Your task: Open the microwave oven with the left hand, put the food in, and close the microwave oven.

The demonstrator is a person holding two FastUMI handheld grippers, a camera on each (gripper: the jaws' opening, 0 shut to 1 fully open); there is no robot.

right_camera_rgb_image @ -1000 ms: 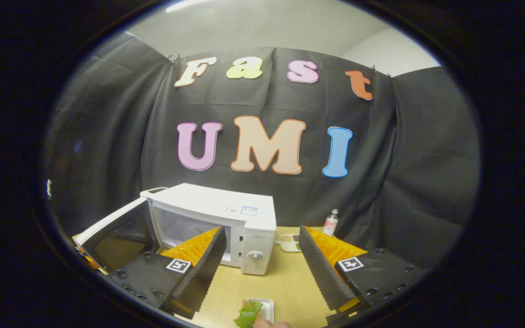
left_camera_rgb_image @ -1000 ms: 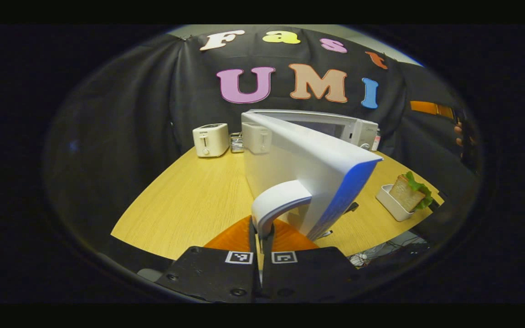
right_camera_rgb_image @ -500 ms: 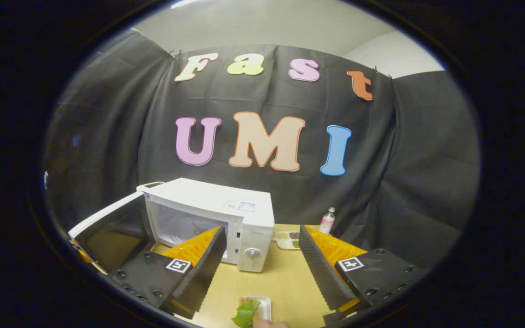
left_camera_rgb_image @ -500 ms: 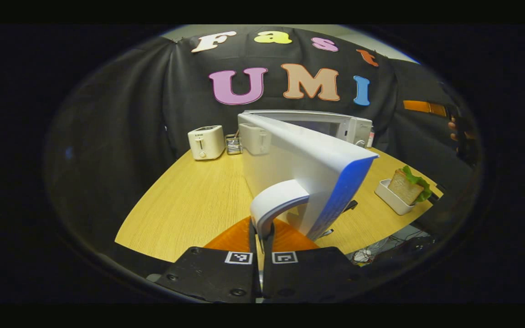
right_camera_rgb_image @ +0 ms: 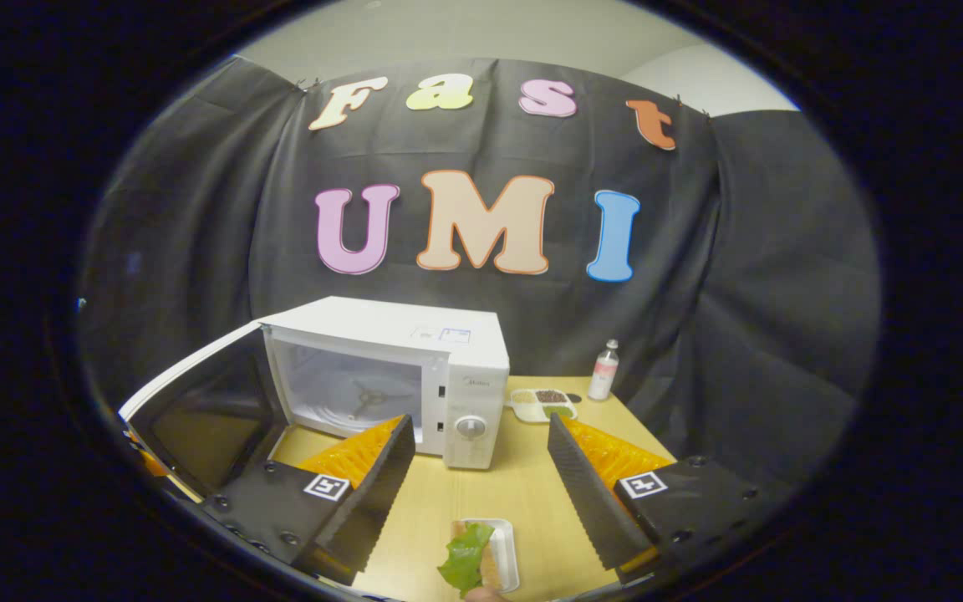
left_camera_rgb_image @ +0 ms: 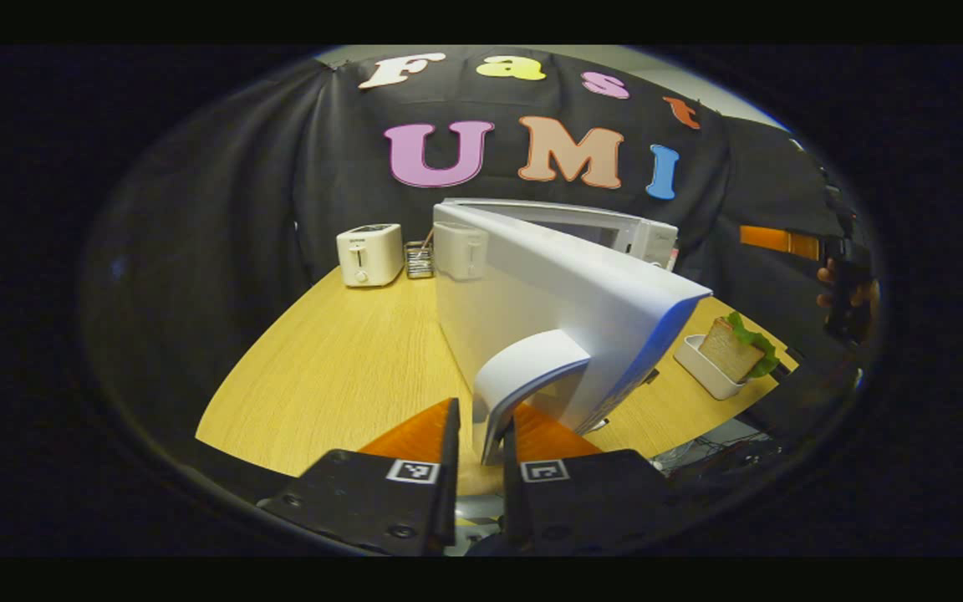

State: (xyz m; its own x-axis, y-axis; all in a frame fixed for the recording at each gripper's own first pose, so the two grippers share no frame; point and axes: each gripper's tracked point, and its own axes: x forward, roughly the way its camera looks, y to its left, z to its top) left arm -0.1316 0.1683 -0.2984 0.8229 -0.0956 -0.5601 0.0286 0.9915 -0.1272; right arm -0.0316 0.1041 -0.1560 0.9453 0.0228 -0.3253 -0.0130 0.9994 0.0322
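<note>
White plastic fills the middle of the left gripper view: the swung-open door (left_camera_rgb_image: 565,293) of the white boxy microwave oven (right_camera_rgb_image: 415,368), with its curved white handle (left_camera_rgb_image: 523,376) reaching down toward my left gripper (left_camera_rgb_image: 478,468). My left fingers have a gap between them, and the handle's lower end sits in that gap; I cannot tell whether either finger touches it. At about two o'clock from the handle, a toast-and-lettuce sandwich (left_camera_rgb_image: 739,347) stands in a small white rectangular tray (left_camera_rgb_image: 699,368) on the pale wooden table (left_camera_rgb_image: 339,368). Toward ten o'clock a white two-slot toaster (left_camera_rgb_image: 370,255) stands at the table's far edge.

In the right gripper view, my right gripper (right_camera_rgb_image: 477,477) is spread wide and holds nothing. The sandwich's green lettuce (right_camera_rgb_image: 466,558) and its tray (right_camera_rgb_image: 505,552) lie at six o'clock, below the gap between the fingers. The microwave's empty cavity (right_camera_rgb_image: 356,397) faces me at eleven o'clock, door open to its left. At one o'clock a small clear bottle (right_camera_rgb_image: 604,369) stands near a white dish of dark and green bits (right_camera_rgb_image: 542,401).
</note>
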